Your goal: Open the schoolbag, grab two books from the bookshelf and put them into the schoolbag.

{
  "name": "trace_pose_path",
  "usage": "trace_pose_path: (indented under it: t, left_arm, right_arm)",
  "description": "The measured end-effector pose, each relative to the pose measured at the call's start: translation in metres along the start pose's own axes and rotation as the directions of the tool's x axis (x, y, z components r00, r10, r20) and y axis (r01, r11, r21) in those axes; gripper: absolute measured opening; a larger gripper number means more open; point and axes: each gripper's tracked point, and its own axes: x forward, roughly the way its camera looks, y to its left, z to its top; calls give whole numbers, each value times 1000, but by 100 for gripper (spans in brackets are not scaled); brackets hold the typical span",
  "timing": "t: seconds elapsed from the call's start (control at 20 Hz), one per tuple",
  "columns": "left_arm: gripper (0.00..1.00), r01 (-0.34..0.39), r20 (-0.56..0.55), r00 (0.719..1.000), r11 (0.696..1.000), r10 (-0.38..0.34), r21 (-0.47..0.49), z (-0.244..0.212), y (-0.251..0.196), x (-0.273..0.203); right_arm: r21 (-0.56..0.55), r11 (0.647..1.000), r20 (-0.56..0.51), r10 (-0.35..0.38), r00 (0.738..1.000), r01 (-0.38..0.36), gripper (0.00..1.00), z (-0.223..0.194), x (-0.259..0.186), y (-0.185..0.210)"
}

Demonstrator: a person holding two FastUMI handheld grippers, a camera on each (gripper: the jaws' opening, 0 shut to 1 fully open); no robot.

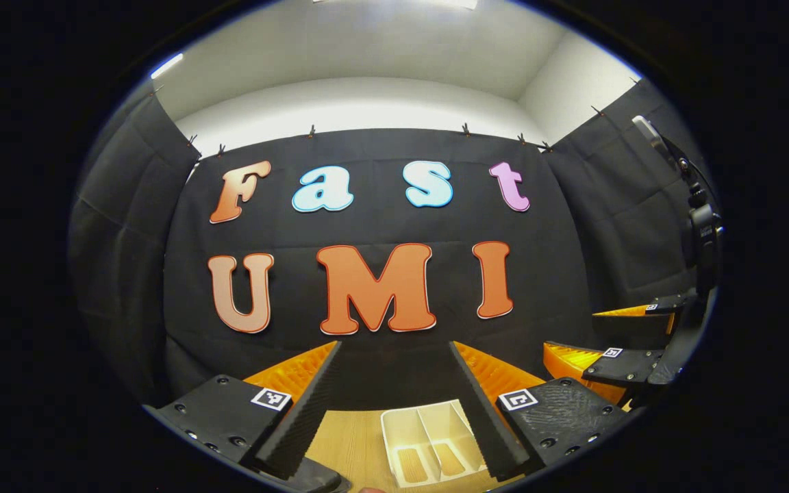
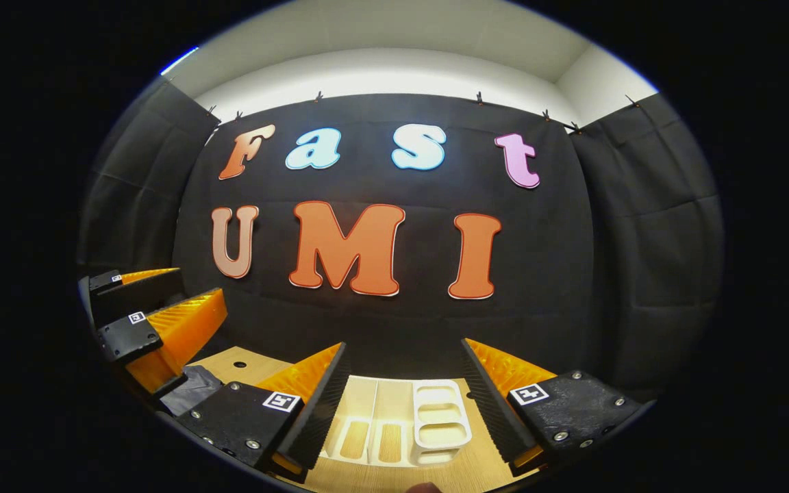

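Hovering wide open and empty, the left gripper (image 1: pixel 394 404) and right gripper (image 2: pixel 405 404) frame a white rack (image 2: pixel 394 424) just ahead on the table (image 2: pixel 477 472). It is probably the bookshelf: stiff, light, best left alone.

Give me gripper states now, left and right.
Left gripper: open, holding nothing.
Right gripper: open, holding nothing.
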Motion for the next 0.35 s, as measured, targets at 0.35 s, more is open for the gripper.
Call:
trace_pose_path:
  t: [0.35]
  left_arm:
    - [94,-14,-19,1000,1000,13,-23,-4,4,-4]
  right_arm:
    - [-22,999,1,30,1000,-30,95,-2,4,7]
